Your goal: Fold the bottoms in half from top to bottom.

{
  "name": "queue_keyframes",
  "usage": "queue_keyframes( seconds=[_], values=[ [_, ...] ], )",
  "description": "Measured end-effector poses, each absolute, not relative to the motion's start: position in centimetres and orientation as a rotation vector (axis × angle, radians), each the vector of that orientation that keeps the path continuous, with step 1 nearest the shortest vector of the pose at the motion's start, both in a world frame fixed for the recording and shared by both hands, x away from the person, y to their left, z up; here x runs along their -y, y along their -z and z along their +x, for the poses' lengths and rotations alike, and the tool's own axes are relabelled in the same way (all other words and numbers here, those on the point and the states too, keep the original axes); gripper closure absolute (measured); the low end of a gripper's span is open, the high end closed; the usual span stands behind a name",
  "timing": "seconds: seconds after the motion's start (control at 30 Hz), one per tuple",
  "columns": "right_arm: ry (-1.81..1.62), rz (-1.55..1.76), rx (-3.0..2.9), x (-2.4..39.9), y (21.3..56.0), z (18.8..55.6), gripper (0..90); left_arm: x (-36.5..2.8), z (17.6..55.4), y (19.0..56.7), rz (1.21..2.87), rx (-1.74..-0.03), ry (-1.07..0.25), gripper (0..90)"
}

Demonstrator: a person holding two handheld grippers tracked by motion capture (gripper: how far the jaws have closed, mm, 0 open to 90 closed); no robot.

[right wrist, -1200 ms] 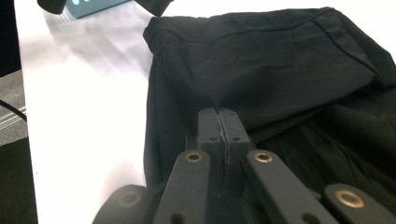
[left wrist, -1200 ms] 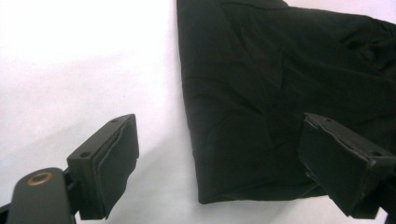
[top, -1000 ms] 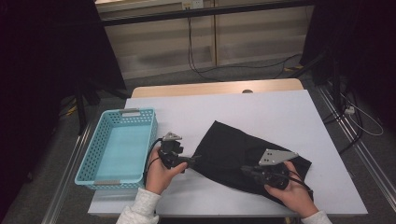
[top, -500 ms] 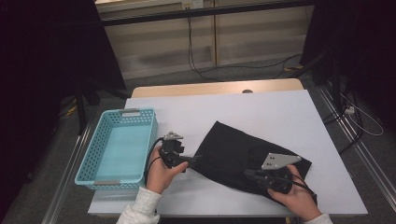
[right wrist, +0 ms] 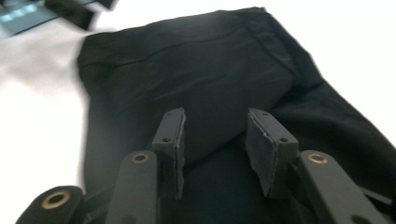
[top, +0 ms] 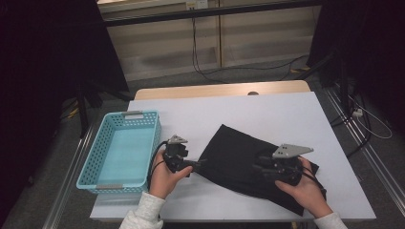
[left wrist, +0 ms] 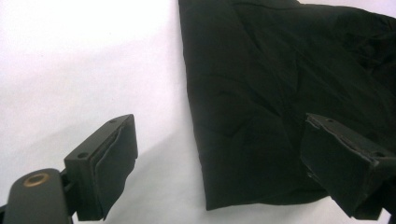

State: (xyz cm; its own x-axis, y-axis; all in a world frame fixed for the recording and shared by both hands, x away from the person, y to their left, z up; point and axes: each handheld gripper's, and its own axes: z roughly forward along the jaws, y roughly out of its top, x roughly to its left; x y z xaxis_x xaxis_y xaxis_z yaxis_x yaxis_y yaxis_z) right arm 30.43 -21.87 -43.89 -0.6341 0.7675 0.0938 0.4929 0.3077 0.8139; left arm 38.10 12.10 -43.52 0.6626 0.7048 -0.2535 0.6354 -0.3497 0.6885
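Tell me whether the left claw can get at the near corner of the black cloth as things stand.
Probably yes. The left claw stands open with the corner of the black cloth lying flat on the table between its jaws, and nothing lies in between.

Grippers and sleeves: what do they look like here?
Both are black two-jaw tools. The left gripper and the right gripper each carry a grey three-cornered plate on top and trail a black cable. The jaws are flat black blocks faced with dark pads, on arms with brass-coloured pivots. The person wears light grey sleeves.
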Motion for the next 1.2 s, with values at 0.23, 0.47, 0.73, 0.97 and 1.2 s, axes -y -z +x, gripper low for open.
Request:
queue_keyframes(
  seconds=[0.23,0.47,0.73,0.97,1.2],
  values=[
    [-1.123,1.303,-2.253,21.2,46.2,34.3,54.1,-12.2,37.8,43.7,2.091,-1.031,-0.101,12.0],
    [-1.135,1.350,-2.246,19.8,46.7,35.8,52.9,-12.2,37.6,43.4,2.096,-1.021,-0.124,11.9],
    [-1.197,1.284,-2.243,19.0,46.6,35.4,87.5,-12.4,37.6,43.6,2.095,-1.032,-0.126,11.9],
    [-1.244,1.260,-2.219,19.3,45.4,34.9,88.3,-12.6,37.8,43.5,2.087,-1.041,-0.135,11.9],
    [-1.258,1.229,-2.206,19.7,44.1,34.2,88.3,-12.7,37.8,43.3,2.082,-1.039,-0.135,11.9]
  ],
)
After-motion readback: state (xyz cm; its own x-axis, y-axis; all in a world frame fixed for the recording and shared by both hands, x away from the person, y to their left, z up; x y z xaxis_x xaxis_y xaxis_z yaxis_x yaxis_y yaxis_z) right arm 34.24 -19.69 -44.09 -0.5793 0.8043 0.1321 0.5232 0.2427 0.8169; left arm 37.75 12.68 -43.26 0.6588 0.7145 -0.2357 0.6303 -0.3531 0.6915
